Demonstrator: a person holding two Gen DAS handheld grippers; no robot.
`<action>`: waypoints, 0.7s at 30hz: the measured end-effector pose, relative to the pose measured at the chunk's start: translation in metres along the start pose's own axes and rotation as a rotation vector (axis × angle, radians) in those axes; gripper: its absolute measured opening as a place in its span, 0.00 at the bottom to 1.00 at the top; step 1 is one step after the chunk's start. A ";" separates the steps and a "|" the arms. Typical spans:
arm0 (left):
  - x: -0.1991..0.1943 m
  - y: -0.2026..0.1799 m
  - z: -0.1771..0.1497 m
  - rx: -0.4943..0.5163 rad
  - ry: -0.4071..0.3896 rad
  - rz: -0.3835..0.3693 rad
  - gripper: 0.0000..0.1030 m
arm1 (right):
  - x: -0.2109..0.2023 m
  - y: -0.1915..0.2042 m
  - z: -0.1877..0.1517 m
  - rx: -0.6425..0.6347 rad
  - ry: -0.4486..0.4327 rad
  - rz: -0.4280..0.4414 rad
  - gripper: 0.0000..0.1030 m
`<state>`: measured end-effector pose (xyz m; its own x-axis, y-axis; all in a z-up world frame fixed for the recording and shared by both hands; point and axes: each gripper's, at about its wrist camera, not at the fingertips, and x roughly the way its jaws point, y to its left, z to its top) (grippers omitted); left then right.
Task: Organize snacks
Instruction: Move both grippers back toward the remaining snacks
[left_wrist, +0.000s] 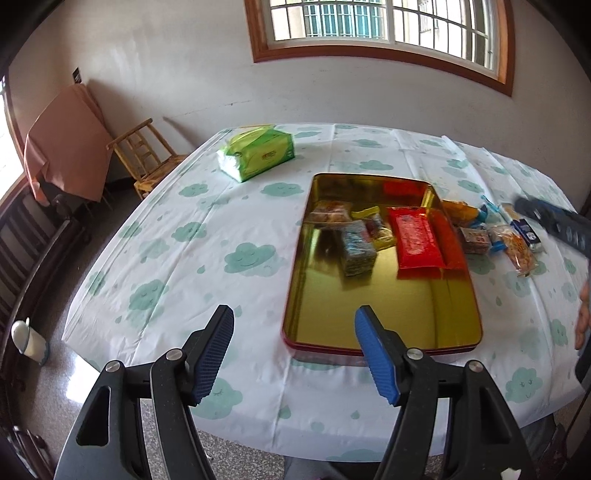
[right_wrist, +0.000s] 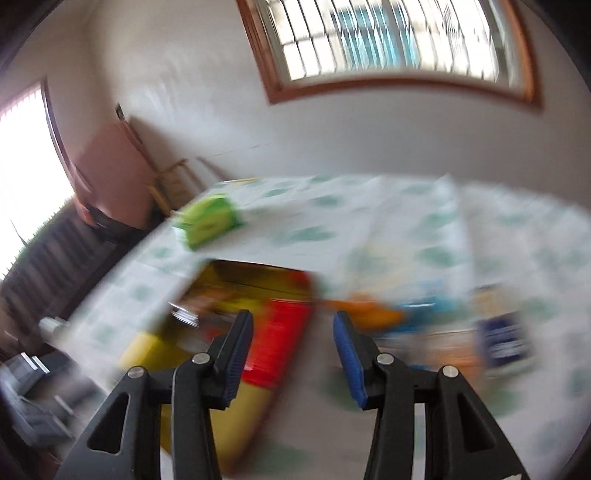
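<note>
A gold tin tray (left_wrist: 380, 314) lies on the table with several snacks at its far end, among them a red packet (left_wrist: 417, 240) and a dark wrapped block (left_wrist: 357, 253). More snacks lie on the cloth right of the tray: an orange packet (left_wrist: 460, 212), a blue-and-white packet (left_wrist: 526, 230) and a cracker pack (left_wrist: 515, 247). My left gripper (left_wrist: 293, 352) is open and empty, near the tray's front left corner. My right gripper (right_wrist: 293, 354) is open and empty above the tray's right edge; its view is blurred. It shows at the far right in the left wrist view (left_wrist: 554, 221).
A green tissue pack (left_wrist: 258, 151) sits at the table's far left. A wooden chair (left_wrist: 147, 162) and a draped stand (left_wrist: 66, 144) are beyond the left edge. A white bin (left_wrist: 27, 341) stands on the floor. The table has a cloud-print cloth (left_wrist: 184, 258).
</note>
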<state>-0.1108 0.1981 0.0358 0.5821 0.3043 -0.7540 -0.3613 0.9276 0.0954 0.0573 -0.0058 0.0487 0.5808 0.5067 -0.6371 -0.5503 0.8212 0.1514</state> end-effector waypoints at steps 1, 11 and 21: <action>-0.001 -0.004 0.000 0.009 -0.002 -0.002 0.63 | -0.008 -0.013 -0.009 -0.033 -0.007 -0.070 0.46; 0.000 -0.049 0.009 0.097 -0.003 -0.010 0.65 | -0.032 -0.168 -0.076 0.088 0.077 -0.429 0.46; 0.011 -0.093 0.025 0.160 0.025 -0.087 0.67 | -0.036 -0.240 -0.108 0.274 0.128 -0.476 0.46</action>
<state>-0.0527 0.1202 0.0349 0.5874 0.2180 -0.7794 -0.1886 0.9734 0.1301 0.1040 -0.2494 -0.0461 0.6403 0.0421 -0.7669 -0.0596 0.9982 0.0050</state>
